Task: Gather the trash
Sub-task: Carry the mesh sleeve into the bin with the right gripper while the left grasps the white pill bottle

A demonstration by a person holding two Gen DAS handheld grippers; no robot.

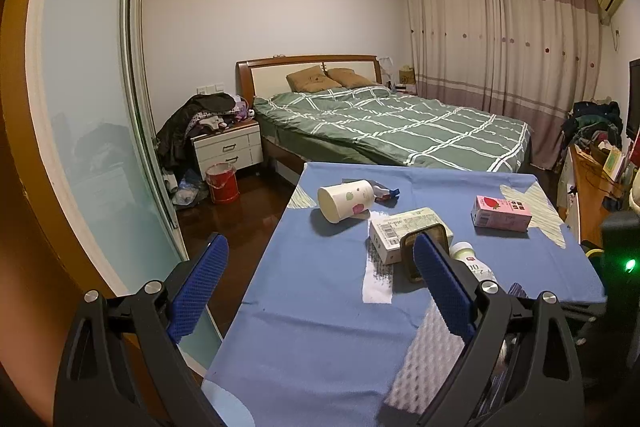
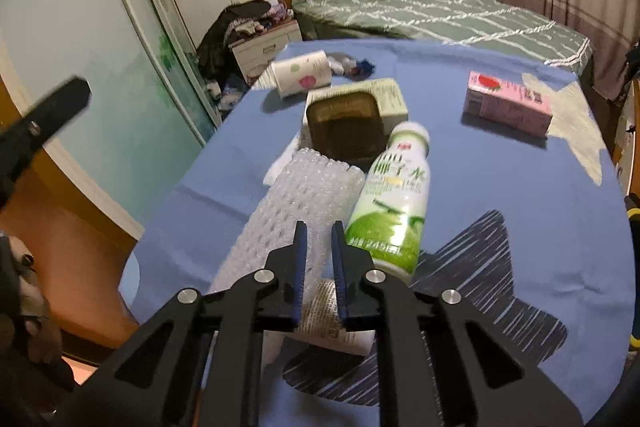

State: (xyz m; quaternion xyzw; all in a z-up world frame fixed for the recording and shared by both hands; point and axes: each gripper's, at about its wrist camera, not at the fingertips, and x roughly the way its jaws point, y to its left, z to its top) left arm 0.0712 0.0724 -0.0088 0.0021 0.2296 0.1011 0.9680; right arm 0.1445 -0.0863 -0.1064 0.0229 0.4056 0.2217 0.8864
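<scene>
Trash lies on a blue-clothed table (image 1: 320,299) (image 2: 500,195): a tipped white paper cup (image 1: 346,200) (image 2: 302,73), a crumpled wrapper (image 1: 386,191) (image 2: 356,65), a pale box (image 1: 400,231) (image 2: 384,95), a dark plastic tray (image 1: 412,259) (image 2: 346,129), a green-and-white bottle (image 1: 470,259) (image 2: 394,199), a pink carton (image 1: 502,213) (image 2: 506,105), white foam netting (image 1: 424,359) (image 2: 292,211) and a printed paper (image 2: 334,319). My left gripper (image 1: 320,267) is open and empty above the table's near left. My right gripper (image 2: 319,239) has its jaws close together with a narrow gap, above the netting and the paper, holding nothing.
A bed (image 1: 392,123) with a green checked cover stands behind the table. A nightstand (image 1: 228,145) piled with clothes and a red bucket (image 1: 222,183) sit at the left by a sliding glass door (image 1: 80,107). A cluttered desk (image 1: 596,163) is at the right.
</scene>
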